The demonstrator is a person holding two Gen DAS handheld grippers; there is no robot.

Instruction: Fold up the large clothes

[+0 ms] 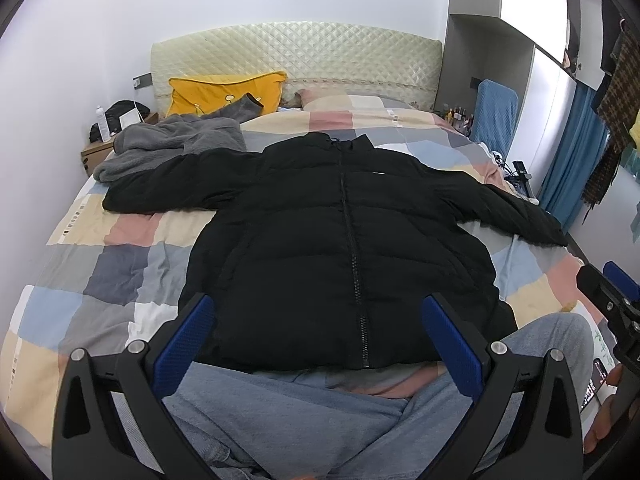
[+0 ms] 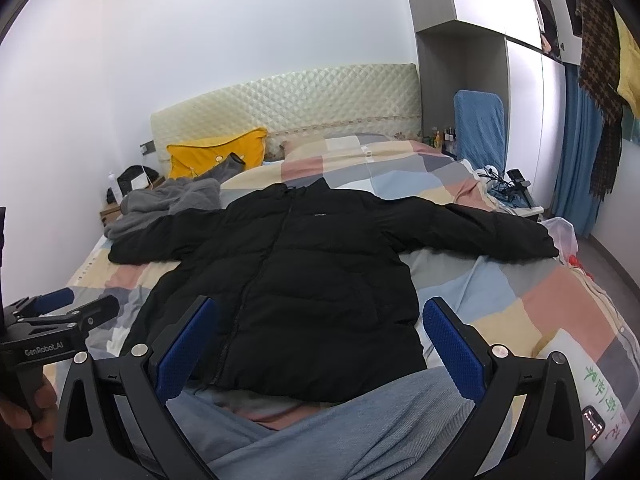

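Observation:
A black puffer jacket (image 1: 340, 240) lies flat and face up on the bed, zipped, with both sleeves spread out to the sides; it also shows in the right wrist view (image 2: 312, 280). My left gripper (image 1: 316, 320) is open and empty, held above the jacket's hem near my knees. My right gripper (image 2: 320, 320) is open and empty, also above the hem, a little to the right. Each gripper shows at the edge of the other's view: the right gripper (image 1: 612, 292) and the left gripper (image 2: 72, 304).
The bed has a checked quilt (image 1: 120, 260). A grey fleece garment (image 1: 176, 140) and a yellow pillow (image 1: 224, 92) lie at the far left by the headboard. A nightstand (image 1: 96, 152) stands left; a blue-covered chair (image 1: 496, 116) and curtain right. A phone (image 2: 594, 428) lies near my right knee.

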